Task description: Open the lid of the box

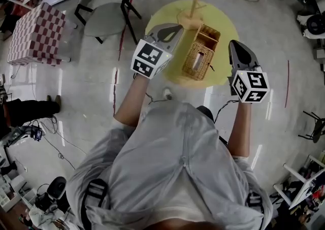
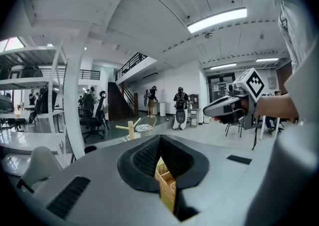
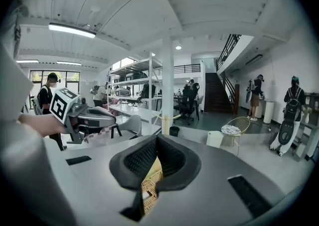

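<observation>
Bare arms held the left gripper and the right gripper, both with jaws together on nothing. The wicker box stood between them on the yellow table. I think the jaws should part first, then catch the edge of the lid gently.

The woven box is tan, the round table yellow, the stool red-and-white checked.

Right claw closed, wicker box beyond.
</observation>
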`<state>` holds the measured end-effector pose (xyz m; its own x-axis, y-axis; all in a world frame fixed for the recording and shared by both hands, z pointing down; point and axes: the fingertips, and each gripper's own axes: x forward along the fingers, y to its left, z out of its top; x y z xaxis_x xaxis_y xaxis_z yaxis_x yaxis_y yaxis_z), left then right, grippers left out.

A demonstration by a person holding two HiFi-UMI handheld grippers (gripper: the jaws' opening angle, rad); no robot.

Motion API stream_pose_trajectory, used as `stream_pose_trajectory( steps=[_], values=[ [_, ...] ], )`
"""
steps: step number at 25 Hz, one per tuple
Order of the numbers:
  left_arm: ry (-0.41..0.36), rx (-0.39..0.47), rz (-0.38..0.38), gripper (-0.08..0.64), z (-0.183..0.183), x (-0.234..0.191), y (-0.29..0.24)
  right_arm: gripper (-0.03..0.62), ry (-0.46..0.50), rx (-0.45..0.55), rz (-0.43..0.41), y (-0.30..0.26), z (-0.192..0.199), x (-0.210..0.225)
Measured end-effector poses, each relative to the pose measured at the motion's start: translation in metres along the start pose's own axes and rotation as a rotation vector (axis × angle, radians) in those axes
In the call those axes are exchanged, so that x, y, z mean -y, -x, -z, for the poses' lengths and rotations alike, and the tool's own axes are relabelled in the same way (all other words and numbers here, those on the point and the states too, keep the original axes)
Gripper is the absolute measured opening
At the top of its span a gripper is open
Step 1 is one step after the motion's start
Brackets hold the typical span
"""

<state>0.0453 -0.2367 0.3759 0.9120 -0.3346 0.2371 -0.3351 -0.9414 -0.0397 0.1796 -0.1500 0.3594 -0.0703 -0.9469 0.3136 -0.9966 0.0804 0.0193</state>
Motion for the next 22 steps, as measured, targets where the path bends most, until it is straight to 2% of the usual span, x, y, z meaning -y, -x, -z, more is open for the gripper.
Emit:
stream_pose_trajectory(
  steps=[7, 15, 17, 20, 22],
  values=[
    [0.085, -0.067, 0.042, 0.028, 0.028, -0.001, -0.028, 0.023, -0.022, -0.057, -0.023, -0.016, 0.021, 0.017],
    [0.212, -0.114, 0.029, 0.028, 0.068, 0.013, -0.049, 0.025, -0.005, -0.133, -0.083, -0.026, 0.053, 0.039],
    [0.261, -0.104, 0.035, 0.028, 0.073, 0.018, -0.054, 0.025, 0.005, -0.152, -0.104, -0.028, 0.063, 0.043],
    [0.388, -0.054, 0.084, 0.028, 0.076, 0.032, -0.060, 0.025, 0.002, -0.184, -0.135, -0.029, 0.082, 0.048],
    [0.438, -0.055, 0.080, 0.028, 0.081, 0.040, -0.064, 0.025, -0.007, -0.210, -0.154, -0.027, 0.095, 0.053]
  ],
)
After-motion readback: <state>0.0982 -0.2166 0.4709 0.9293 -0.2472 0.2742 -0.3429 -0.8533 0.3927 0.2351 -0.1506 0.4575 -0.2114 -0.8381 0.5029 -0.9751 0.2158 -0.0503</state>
